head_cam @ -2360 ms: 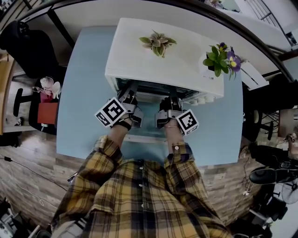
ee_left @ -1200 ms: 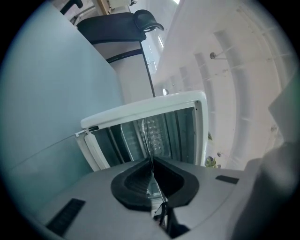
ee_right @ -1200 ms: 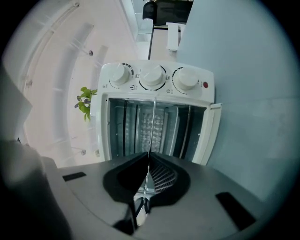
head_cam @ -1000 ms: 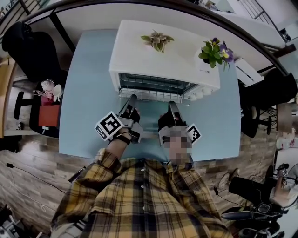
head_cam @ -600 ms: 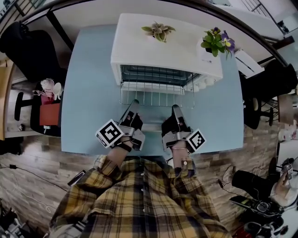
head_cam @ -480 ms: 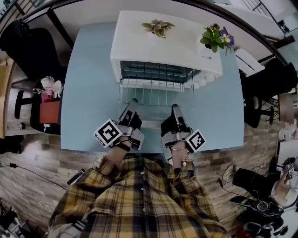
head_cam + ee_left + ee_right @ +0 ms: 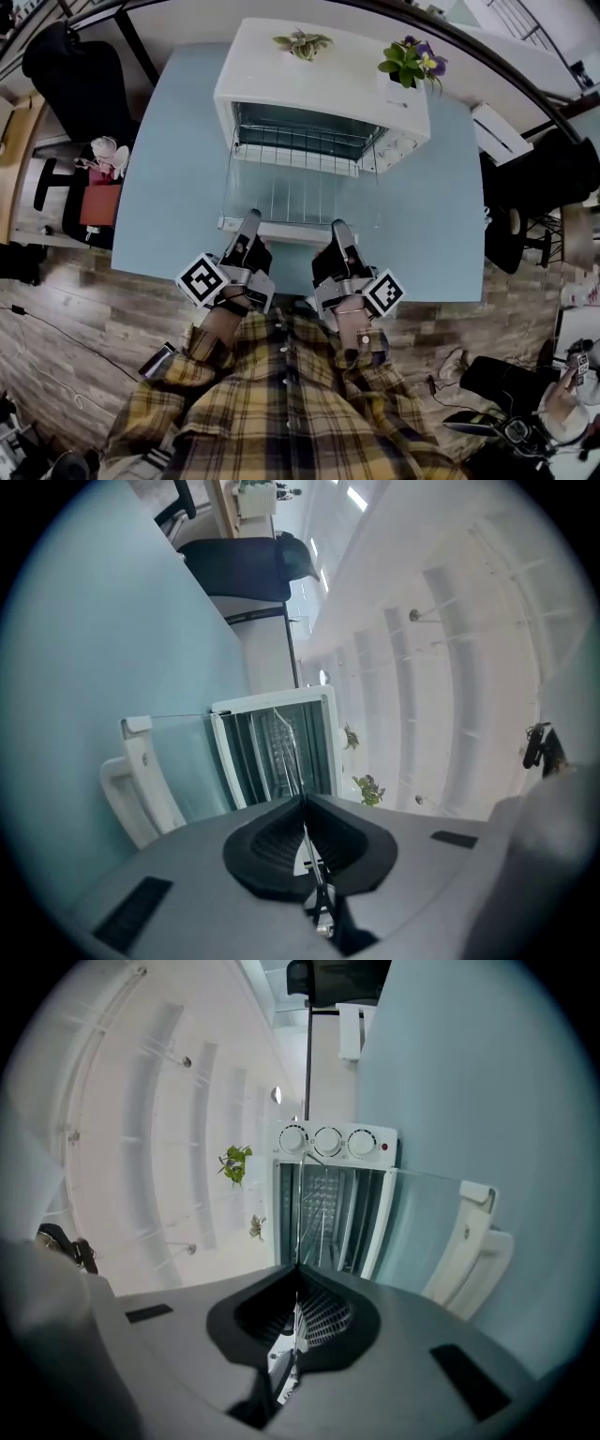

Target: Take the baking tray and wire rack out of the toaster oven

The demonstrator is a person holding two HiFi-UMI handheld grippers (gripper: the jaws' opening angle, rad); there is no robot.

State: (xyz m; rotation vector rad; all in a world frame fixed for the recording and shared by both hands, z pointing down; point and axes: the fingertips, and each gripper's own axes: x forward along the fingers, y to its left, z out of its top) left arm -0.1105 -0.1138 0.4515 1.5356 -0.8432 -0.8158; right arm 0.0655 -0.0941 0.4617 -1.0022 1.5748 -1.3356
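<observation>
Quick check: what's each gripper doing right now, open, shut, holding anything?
Left gripper: shut on the wire rack, at its front edge.
Right gripper: shut on the same wire rack's front edge.

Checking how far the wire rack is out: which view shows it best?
The head view: the wire rack shows nearly whole from above, sticking out of the toaster oven. Both gripper views show it edge-on, a thin line pinched between shut fingers.

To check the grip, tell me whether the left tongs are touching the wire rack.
Touching. The left gripper view shows the left tongs shut on the wire rack's thin edge, which runs out from them toward the toaster oven.
</observation>
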